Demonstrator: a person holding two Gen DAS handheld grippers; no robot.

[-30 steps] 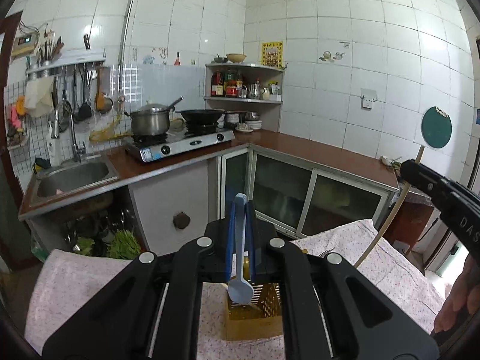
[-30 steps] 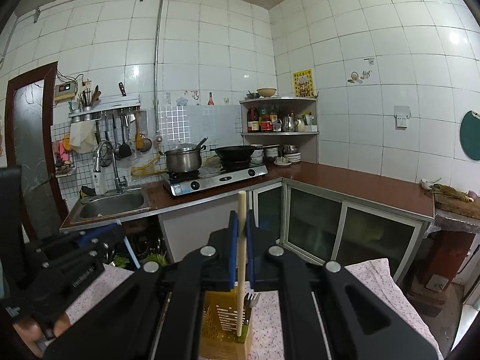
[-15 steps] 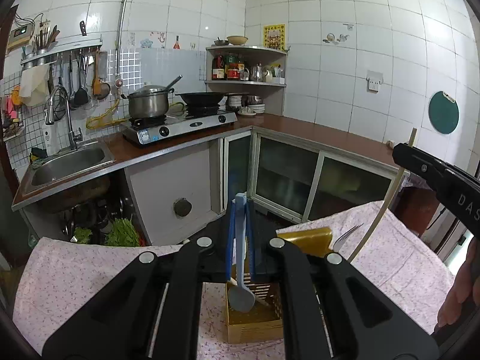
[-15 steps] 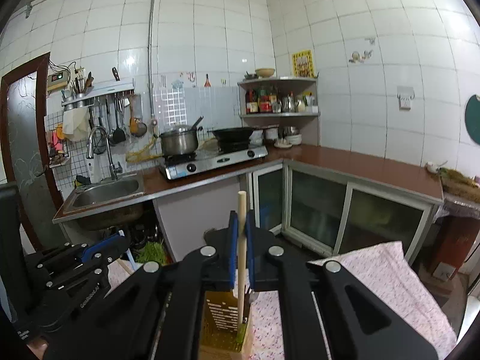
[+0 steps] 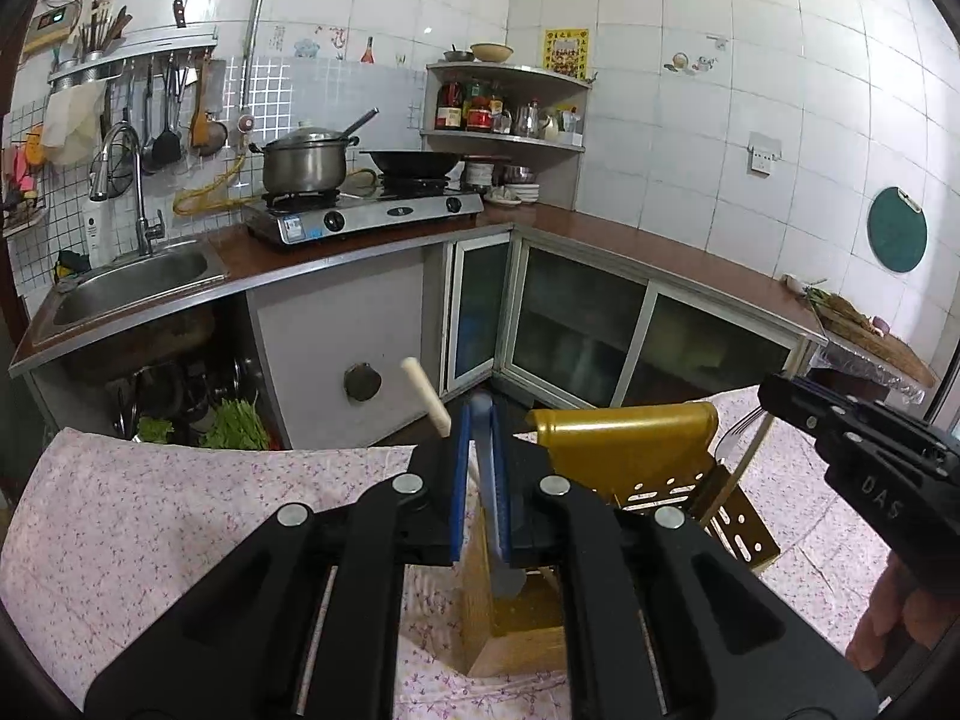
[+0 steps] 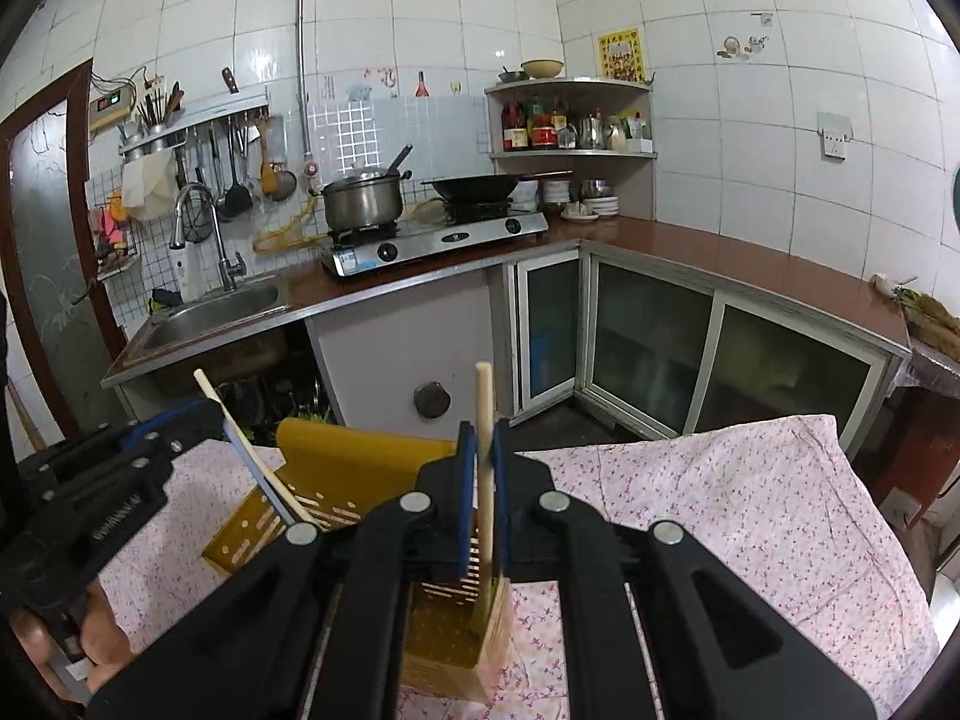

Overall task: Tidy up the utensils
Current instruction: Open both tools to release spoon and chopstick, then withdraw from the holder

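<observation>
My left fingers (image 5: pixel 483 480) pinch blue spoon (image 5: pixel 498 531), bowl down inside caddy (image 5: pixel 636 450). Right fingers (image 6: pixel 483 501) pinch chopstick (image 6: pixel 485 468), upright, tip in caddy on table (image 6: pixel 720 498).

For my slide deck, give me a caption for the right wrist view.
Right gripper lowers a wooden chopstick into the yellow utensil holder on the floral tablecloth.

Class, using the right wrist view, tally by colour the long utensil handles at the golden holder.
Pale wooden handles: 2, upright pale wooden stick in the right hand-held gripper, leaning pale wooden stick
Light blue plastic handle: 1
Total: 3
</observation>
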